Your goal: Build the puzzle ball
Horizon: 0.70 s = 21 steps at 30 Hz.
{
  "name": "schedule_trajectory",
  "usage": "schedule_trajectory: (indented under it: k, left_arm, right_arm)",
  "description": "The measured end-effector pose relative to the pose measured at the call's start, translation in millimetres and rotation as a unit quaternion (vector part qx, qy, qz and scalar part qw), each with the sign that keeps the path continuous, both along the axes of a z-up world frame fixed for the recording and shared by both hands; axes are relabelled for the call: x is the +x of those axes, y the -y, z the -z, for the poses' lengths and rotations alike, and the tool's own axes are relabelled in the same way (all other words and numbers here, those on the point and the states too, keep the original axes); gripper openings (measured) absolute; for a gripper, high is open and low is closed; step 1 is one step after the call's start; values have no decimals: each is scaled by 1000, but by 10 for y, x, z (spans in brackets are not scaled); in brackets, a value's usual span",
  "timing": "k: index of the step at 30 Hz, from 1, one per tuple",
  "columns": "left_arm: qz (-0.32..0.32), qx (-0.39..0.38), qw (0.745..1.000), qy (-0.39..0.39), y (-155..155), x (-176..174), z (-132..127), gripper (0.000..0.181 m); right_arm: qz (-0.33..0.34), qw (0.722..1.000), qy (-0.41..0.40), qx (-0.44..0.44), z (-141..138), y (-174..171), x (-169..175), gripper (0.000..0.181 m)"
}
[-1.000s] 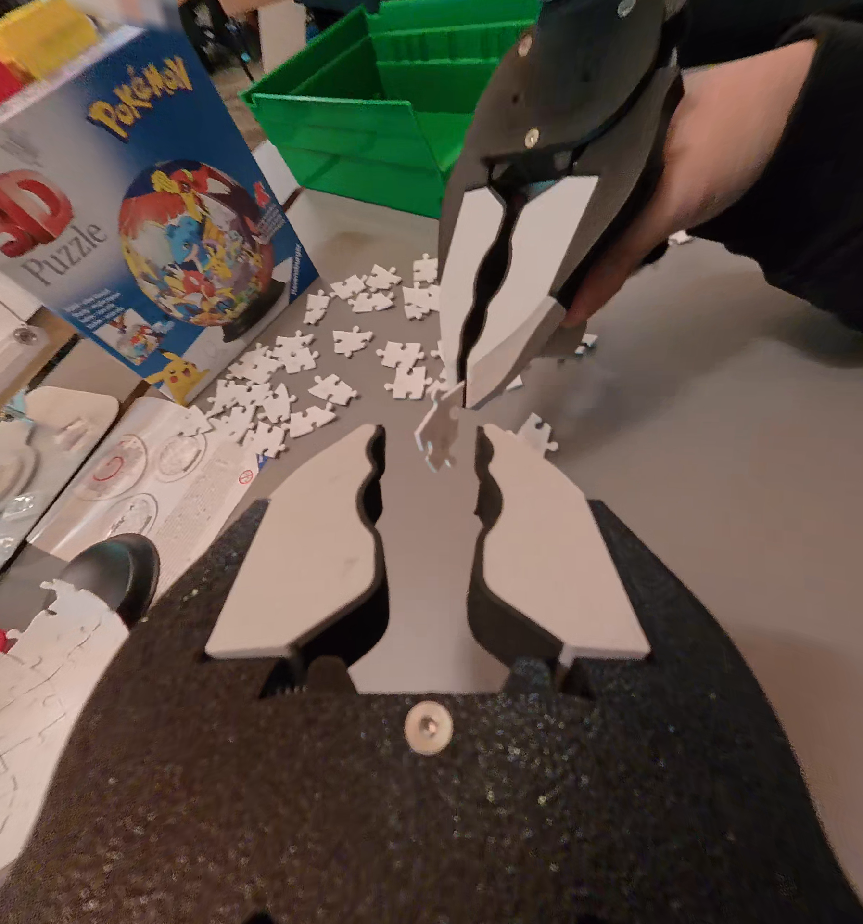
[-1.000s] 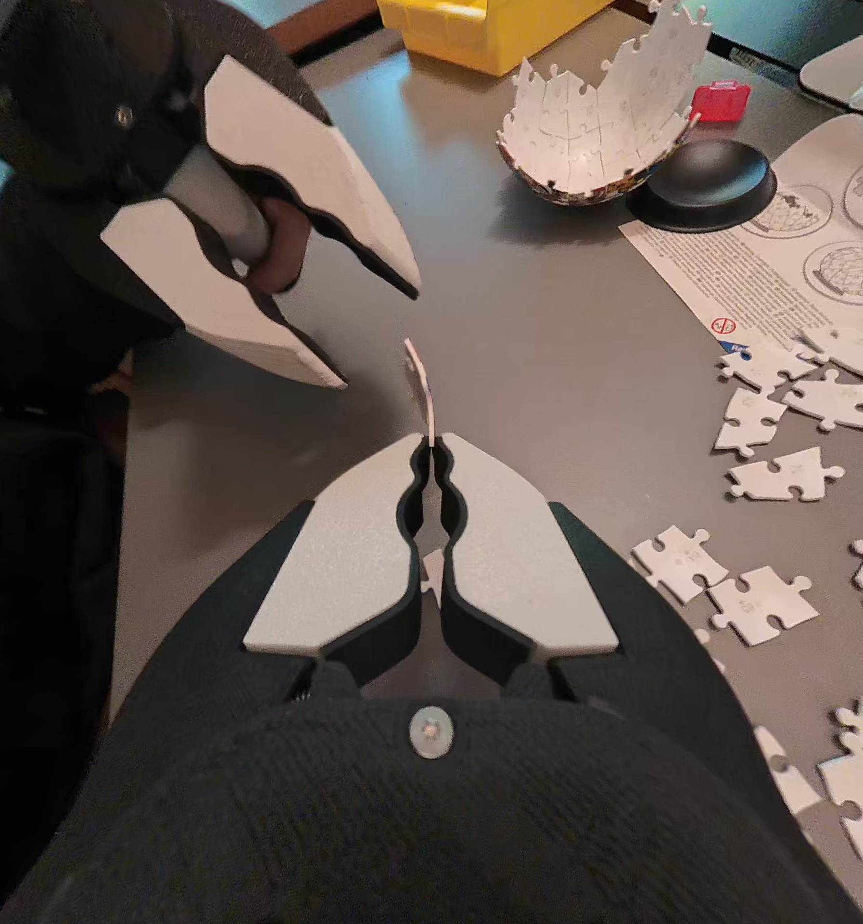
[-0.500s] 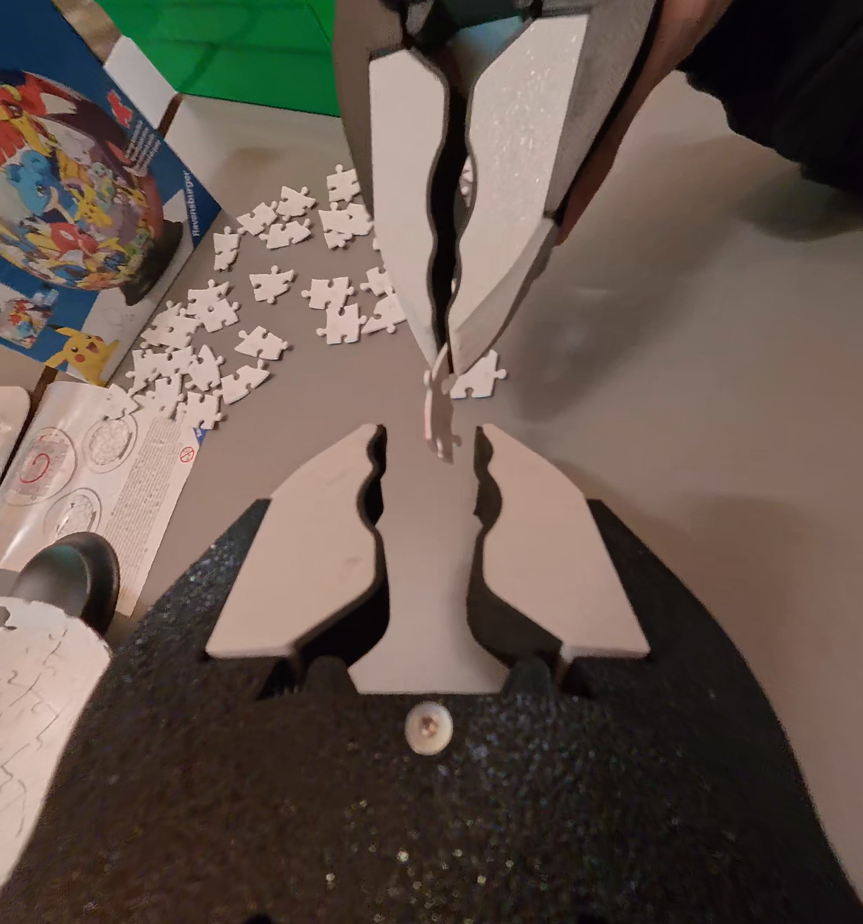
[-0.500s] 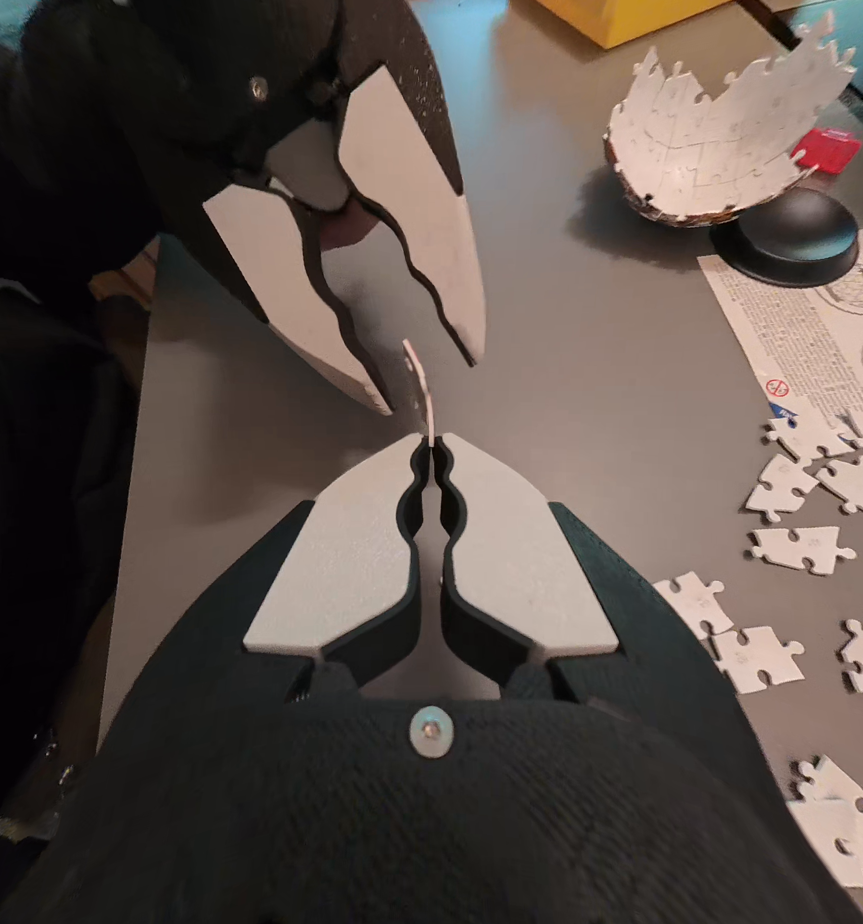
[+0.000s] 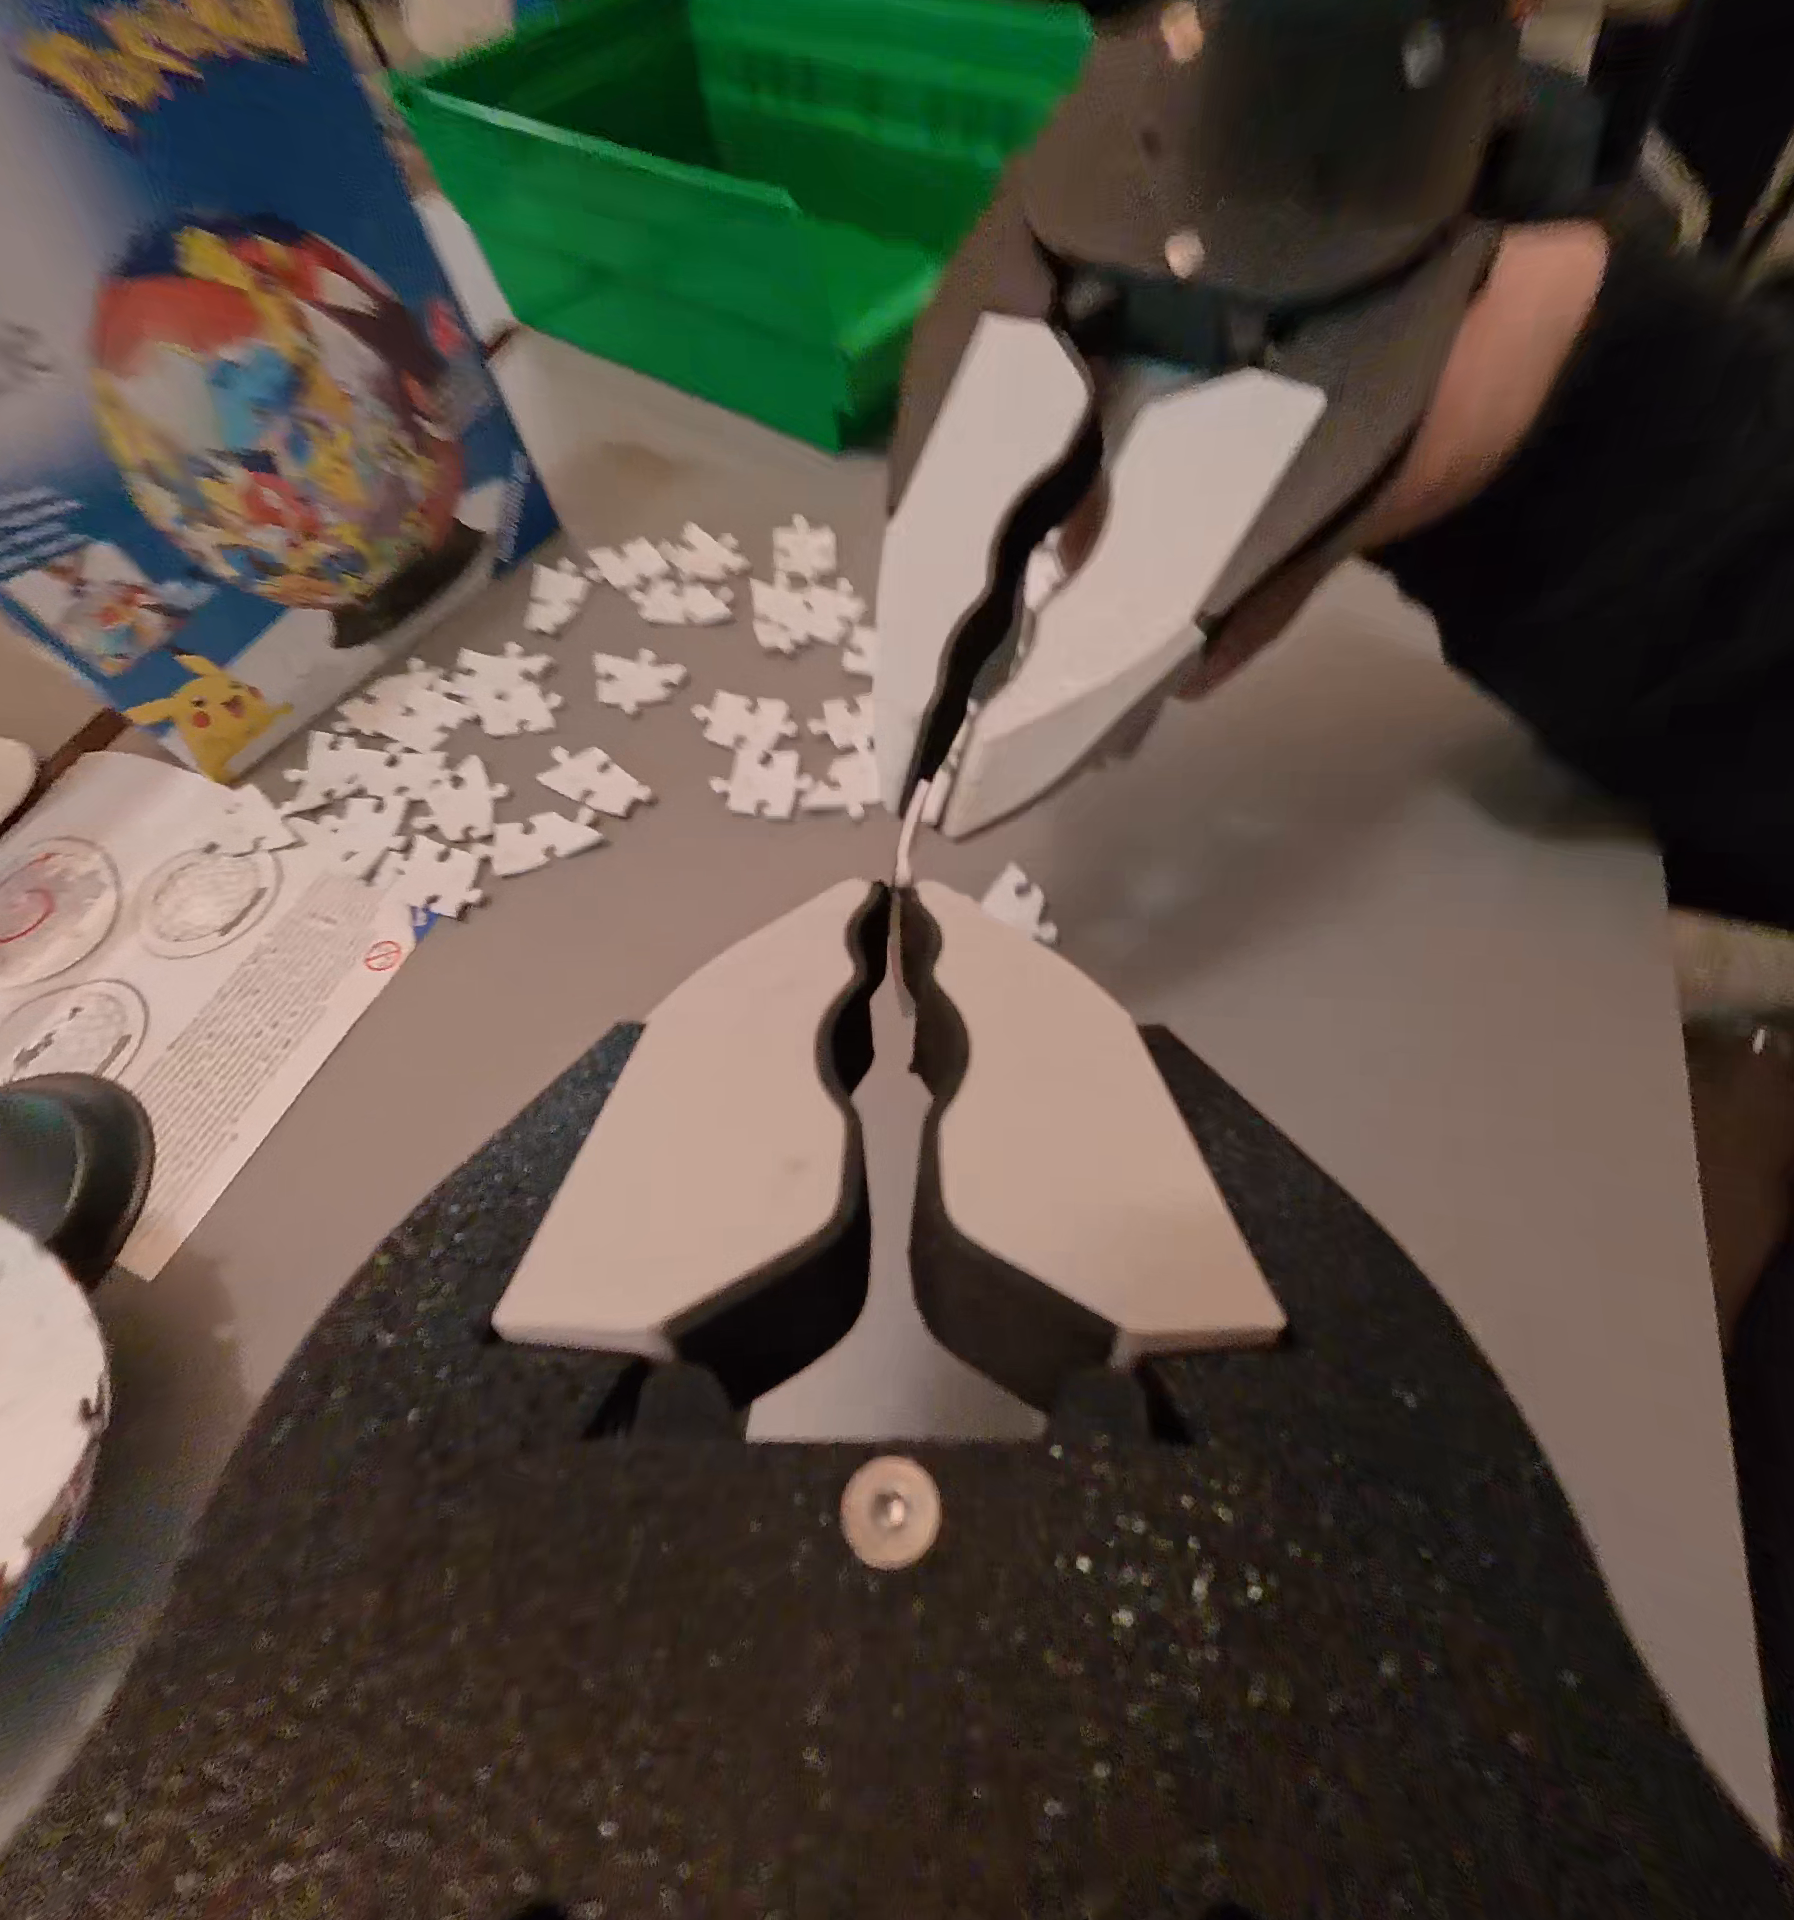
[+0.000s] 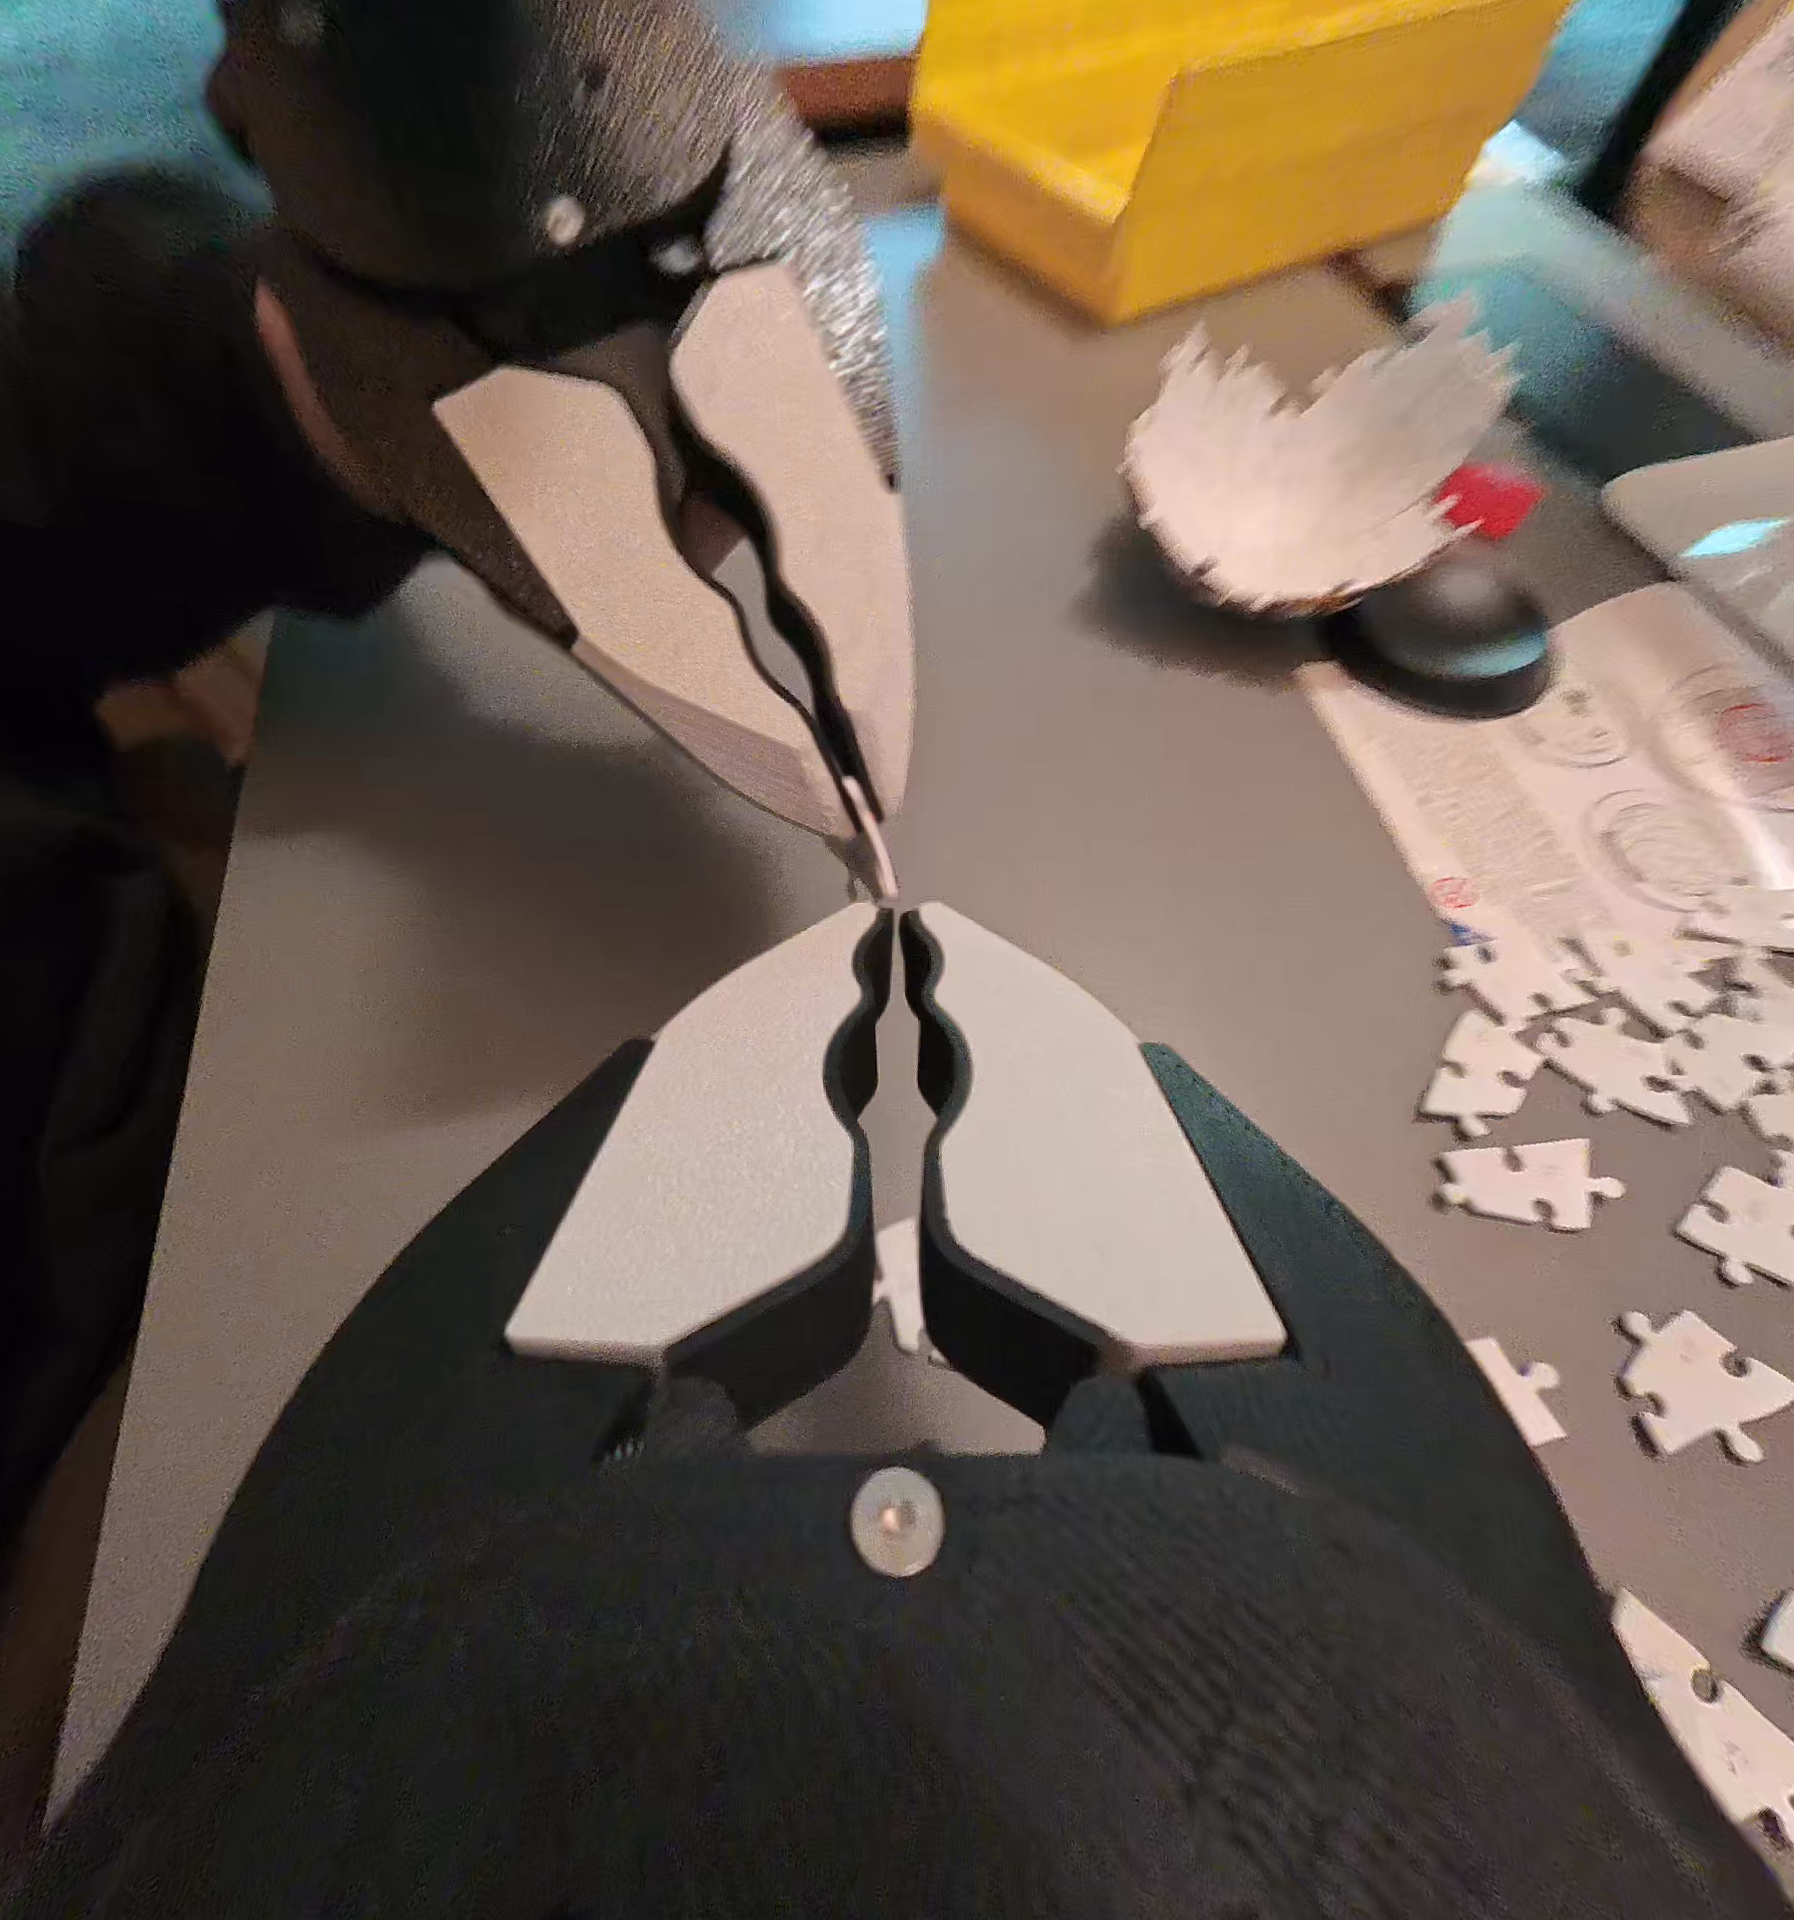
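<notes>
Gripping one small white puzzle piece point(image 5: 905, 844) between them, two hand-held tools meet tip to tip above a grey table point(image 5: 1340, 1039). To the left in the left wrist view, the half-built puzzle ball point(image 5: 10, 1382) sits at the frame edge beside its black stand point(image 5: 51, 1158), with an instruction sheet point(image 5: 145, 966) and the blue puzzle box point(image 5: 249, 416) behind. Loose pieces point(image 5: 519, 769) lie scattered in the middle of the table, well apart from the ball. At centre, the left gripper point(image 5: 891, 902) is closed on the near edge of the piece, while the right gripper point(image 5: 924, 816), farther off, pinches the far edge; both jaws look clamped, so the piece appears to be mid-handover. In the right wrist view the same pinch shows, the right gripper point(image 6: 895, 914) meeting the left gripper point(image 6: 862, 821), with the ball shell point(image 6: 1308, 509) to the right near a yellow bin point(image 6: 1184, 156).

The piece is judged light, thin, stiff and likely smooth, held edge-on with little contact, so it could twist or slip. A hold across its flat faces near the body, clear of tabs, seems safest. The open shell looks fragile and easily tipped.
</notes>
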<state>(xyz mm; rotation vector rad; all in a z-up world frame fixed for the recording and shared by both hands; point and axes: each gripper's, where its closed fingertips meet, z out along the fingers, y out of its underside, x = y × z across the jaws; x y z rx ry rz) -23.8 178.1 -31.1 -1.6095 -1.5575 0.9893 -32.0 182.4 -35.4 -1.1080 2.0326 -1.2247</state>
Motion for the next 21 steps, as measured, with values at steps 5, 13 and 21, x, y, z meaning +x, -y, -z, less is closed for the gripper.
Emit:
schedule_trajectory:
  k: [5, 13, 21]
  left_arm:
    - [-39, 70, 985, -153, 92, 52, -370, 1]
    - [-23, 108, 967, -230, 28, 159, -527, 1]
    - [-24, 138, 954, -266, 53, 185, -578, 1]
  right_arm:
    - [34, 996, 77, -23, -154, 140, 62, 30]
    - [-3, 967, 256, -23, -535, 117, 333, 8]
    - [-3, 967, 246, -66, -563, 119, 387, 10]
